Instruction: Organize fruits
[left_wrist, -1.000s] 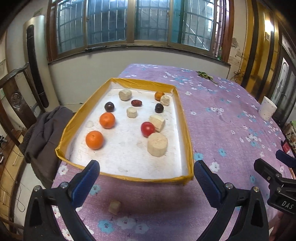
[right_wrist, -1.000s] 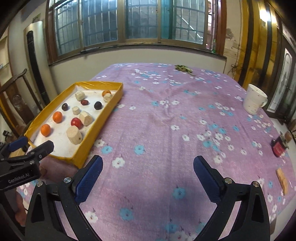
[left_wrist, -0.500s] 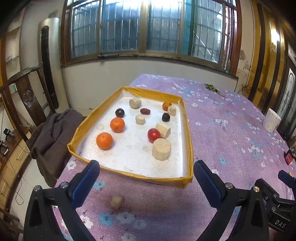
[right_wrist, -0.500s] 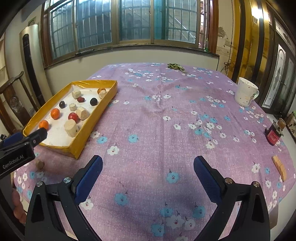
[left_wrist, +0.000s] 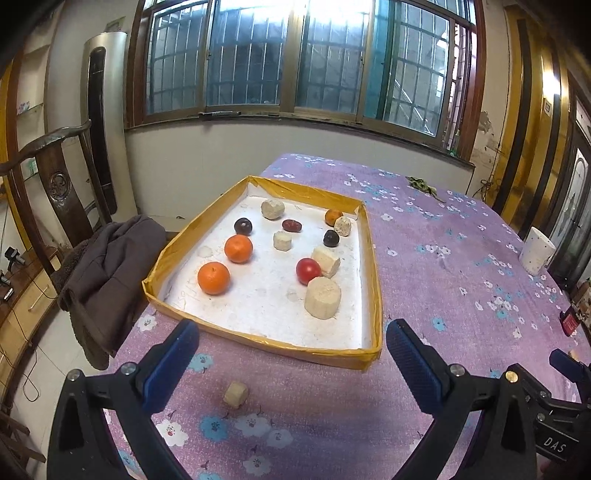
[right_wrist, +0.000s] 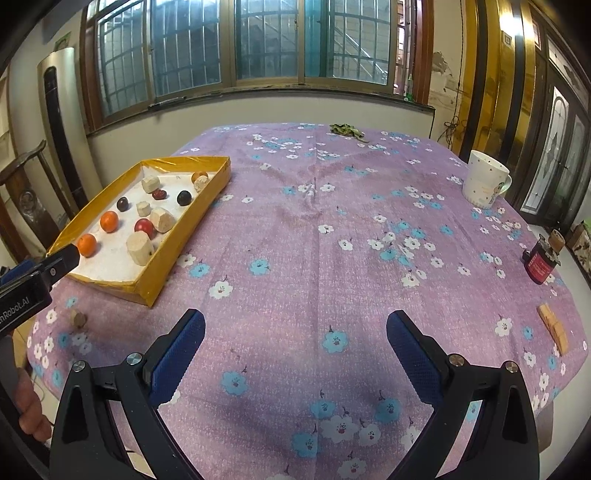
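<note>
The left tool (left_wrist: 291, 360) hangs with its blue-padded fingers spread wide and nothing between them, just above the surface (left_wrist: 443, 258), which wears a purple cloth printed with white and blue flowers. Directly below its gap, a little toward the left finger, a small beige cut chunk of fruit (left_wrist: 235, 394) lies loose on the cloth. Just ahead of the fingertips sits the shallow white tray with a yellow taped rim (left_wrist: 258, 336); inside it, nearest the tool, are a large beige cylinder-shaped chunk (left_wrist: 322, 297) and a red round fruit (left_wrist: 307, 270) touching a pale wedge, with two oranges (left_wrist: 213, 278) off to the left and dark plum-like fruits and smaller beige pieces farther ahead. The right tool (right_wrist: 295, 341) is likewise spread apart and empty over bare cloth, with the tray ahead to its left. Far ahead to its right stands a white speckled mug (right_wrist: 484, 182), and close on its right a red-labelled dark jar (right_wrist: 539, 264).
</note>
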